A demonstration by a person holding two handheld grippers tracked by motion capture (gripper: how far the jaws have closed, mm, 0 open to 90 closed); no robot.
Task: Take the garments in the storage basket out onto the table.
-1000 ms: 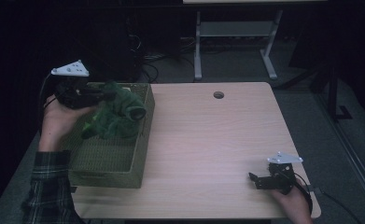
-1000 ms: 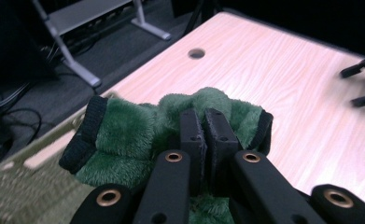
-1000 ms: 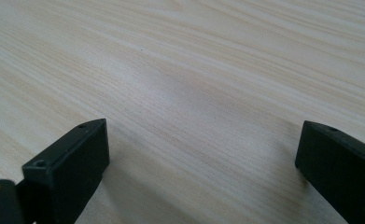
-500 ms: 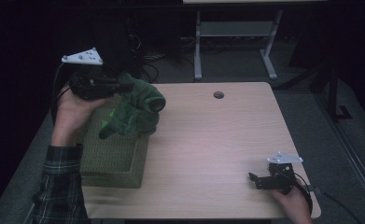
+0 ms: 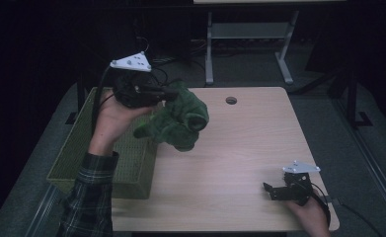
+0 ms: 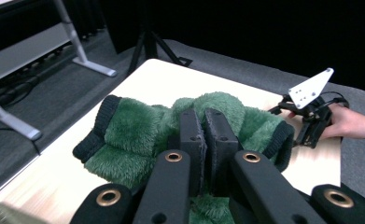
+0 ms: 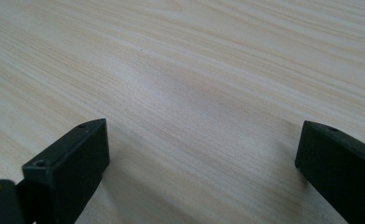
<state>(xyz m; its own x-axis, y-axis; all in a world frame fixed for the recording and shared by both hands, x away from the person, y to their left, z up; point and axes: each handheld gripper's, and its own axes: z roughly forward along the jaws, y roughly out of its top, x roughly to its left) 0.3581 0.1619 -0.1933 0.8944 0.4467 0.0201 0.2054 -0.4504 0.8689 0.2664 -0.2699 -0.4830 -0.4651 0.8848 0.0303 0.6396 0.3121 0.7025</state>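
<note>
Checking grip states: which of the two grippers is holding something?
The left gripper: its fingers pinch the green fuzzy garment above the table; the right gripper rests open, holding nothing.

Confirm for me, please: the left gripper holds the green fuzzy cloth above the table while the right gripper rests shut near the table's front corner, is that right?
Not quite: the right gripper is open, not shut. The right gripper view shows its jaws spread wide over bare table. The rest holds: the left gripper is clamped on the green fuzzy cloth, lifted above the table.
</note>
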